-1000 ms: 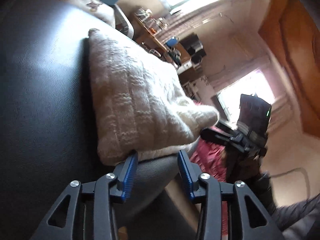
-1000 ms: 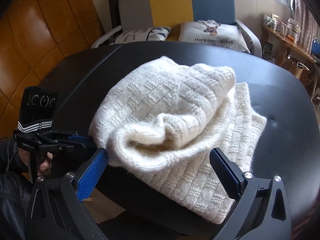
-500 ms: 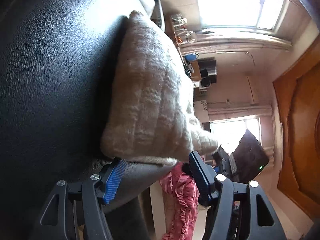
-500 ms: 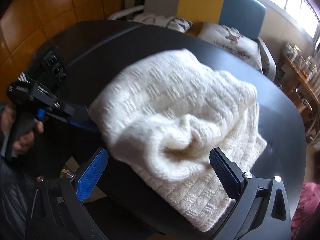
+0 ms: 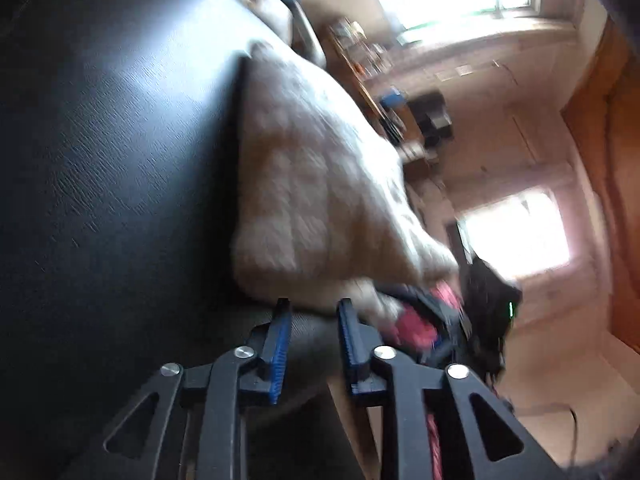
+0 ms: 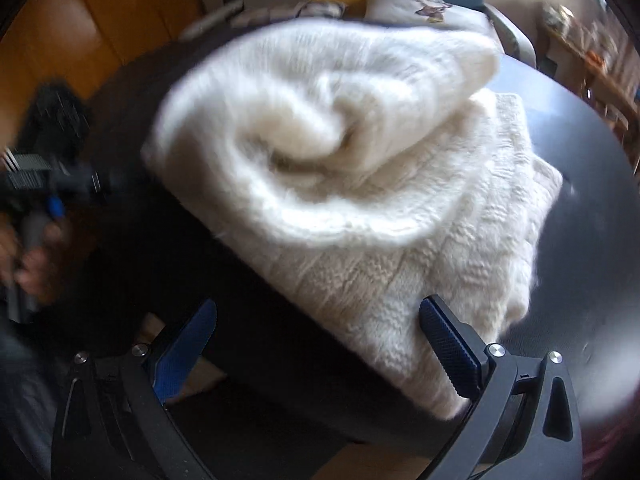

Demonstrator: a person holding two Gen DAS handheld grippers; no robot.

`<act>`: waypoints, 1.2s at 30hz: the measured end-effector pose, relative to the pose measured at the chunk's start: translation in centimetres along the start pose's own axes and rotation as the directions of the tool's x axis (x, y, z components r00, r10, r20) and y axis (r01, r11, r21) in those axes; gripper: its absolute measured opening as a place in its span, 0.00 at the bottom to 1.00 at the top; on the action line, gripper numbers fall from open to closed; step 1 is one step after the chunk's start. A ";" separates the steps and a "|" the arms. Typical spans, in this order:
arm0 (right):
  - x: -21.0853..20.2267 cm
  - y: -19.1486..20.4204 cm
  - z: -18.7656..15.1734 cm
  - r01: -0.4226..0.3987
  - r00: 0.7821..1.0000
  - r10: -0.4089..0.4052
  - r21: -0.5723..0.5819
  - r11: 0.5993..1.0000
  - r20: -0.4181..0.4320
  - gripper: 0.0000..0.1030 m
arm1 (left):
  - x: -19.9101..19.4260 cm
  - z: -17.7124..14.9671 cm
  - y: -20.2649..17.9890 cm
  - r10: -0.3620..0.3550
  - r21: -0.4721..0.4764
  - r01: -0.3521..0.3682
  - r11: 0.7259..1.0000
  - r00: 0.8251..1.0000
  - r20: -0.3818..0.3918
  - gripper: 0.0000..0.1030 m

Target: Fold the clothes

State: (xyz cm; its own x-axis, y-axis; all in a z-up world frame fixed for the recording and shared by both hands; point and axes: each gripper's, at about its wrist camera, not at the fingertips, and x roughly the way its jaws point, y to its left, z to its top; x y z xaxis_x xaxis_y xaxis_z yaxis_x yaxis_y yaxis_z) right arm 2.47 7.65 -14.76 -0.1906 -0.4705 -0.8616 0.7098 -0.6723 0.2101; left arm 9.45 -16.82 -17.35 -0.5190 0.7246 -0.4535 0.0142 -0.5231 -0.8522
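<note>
Now | one sweater | one table | two hand-held grippers: left narrowly open, right wide, both empty

sweater: fuzzy cream knit | table: black grained leatherette, slight sheen

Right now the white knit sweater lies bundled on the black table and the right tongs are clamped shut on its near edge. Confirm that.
Not quite. The white knit sweater does lie bundled on the black table, but the right tongs are wide open and grip nothing; the sweater's near edge lies between the spread fingers. The right wrist view shows it.
</note>
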 end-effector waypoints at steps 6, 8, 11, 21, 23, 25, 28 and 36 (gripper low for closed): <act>-6.3 -3.2 -1.2 -0.220 0.947 0.160 0.199 0.955 0.279 1.00 | -4.6 4.4 -3.9 -0.030 0.182 0.007 0.983 0.992 0.122 0.32; -7.9 -3.4 -1.4 -0.270 0.912 0.191 0.181 0.946 0.363 1.00 | -5.5 6.7 -5.0 0.007 0.216 -0.050 0.975 0.981 0.194 0.33; -8.0 -2.7 -0.2 -0.334 0.887 0.272 0.112 0.936 0.373 1.00 | -4.0 9.8 -5.6 0.167 0.254 -0.218 0.942 0.964 0.208 0.33; -1.1 0.8 3.5 -0.491 0.866 0.491 -0.025 0.871 0.097 1.00 | 2.0 9.7 -5.7 0.225 0.286 -0.255 0.924 0.965 0.135 0.33; -1.7 1.2 3.2 -0.556 0.823 0.559 -0.056 0.829 0.105 1.00 | 2.1 8.8 -6.4 0.226 0.327 -0.255 0.910 0.966 0.125 0.33; -1.9 0.9 2.3 -0.586 0.802 0.588 -0.051 0.809 0.107 1.00 | 3.1 8.0 -6.7 0.258 0.382 -0.273 0.883 0.962 0.094 0.33; -1.1 -0.3 0.5 -0.580 0.811 0.576 0.013 0.814 0.100 1.00 | 4.4 6.9 -7.1 0.283 0.462 -0.267 0.846 0.958 0.035 0.33; -2.1 -1.4 -1.8 -0.480 0.876 0.469 0.094 0.872 0.116 0.99 | 2.9 7.4 -10.5 0.171 0.520 -0.171 0.837 0.984 0.049 0.33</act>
State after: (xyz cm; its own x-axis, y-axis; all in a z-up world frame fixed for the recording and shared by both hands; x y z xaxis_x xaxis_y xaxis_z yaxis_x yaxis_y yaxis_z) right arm 3.09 10.66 -14.11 0.0876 -0.7934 -0.6024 0.6466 -0.4148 0.6403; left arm 1.45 -12.57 -7.78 -0.5505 0.6015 -0.5790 -0.3432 -0.7952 -0.4998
